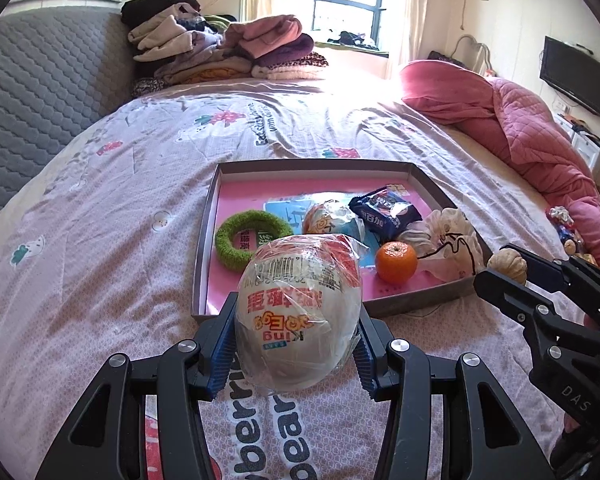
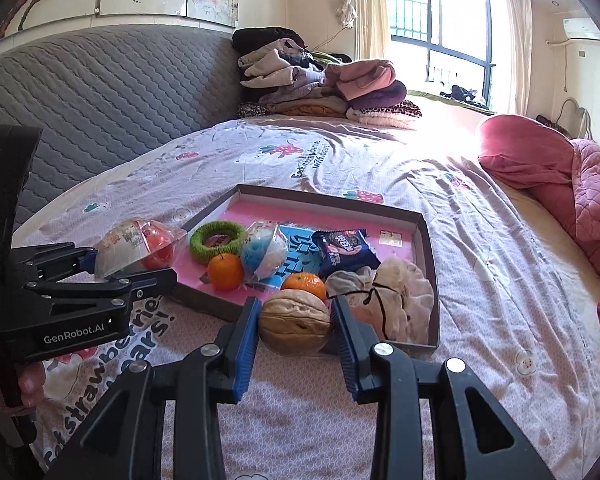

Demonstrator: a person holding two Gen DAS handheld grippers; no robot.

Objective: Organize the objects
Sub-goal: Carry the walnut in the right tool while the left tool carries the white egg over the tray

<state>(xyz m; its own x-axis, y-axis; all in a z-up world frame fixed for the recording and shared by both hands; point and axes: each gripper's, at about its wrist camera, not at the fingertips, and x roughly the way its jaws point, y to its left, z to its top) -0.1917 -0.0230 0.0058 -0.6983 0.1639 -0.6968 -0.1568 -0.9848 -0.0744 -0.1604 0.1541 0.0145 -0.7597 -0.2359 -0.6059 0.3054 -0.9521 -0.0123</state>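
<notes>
Left gripper [image 1: 296,340] clamped on a wrapped egg [image 1: 298,312], held above the bed [image 1: 100,240] just short of the tray [image 1: 202,264]. Right gripper [image 2: 294,320] closed on a walnut [image 2: 295,326], hanging over the tray's near edge. Both loads off the bedding, neither yet inside the tray.

Already in the tray: a green ring [image 1: 249,240], a second wrapped egg [image 1: 332,220], a blue snack pack [image 1: 388,210], an orange [image 1: 396,262] and a drawstring pouch [image 1: 448,240]. A second orange [image 2: 304,284] shows in the right view, just behind the walnut.

Risks, judged from here:
- Slick, crinkled wrap on a rounded egg, so likely to slide out of the pads if tilted or jolted.
- Walnut hard and round, pinched on a narrow band, so could pop free and roll off across the quilt.
- Near side of the tray crowded, so a drop there may knock an orange or land on the pouch.
- Grippers close together near the tray, so a clash is possible if both go in at once.
- Tray on soft bedding, so liable to tip or slide under a downward push on its rim.
</notes>
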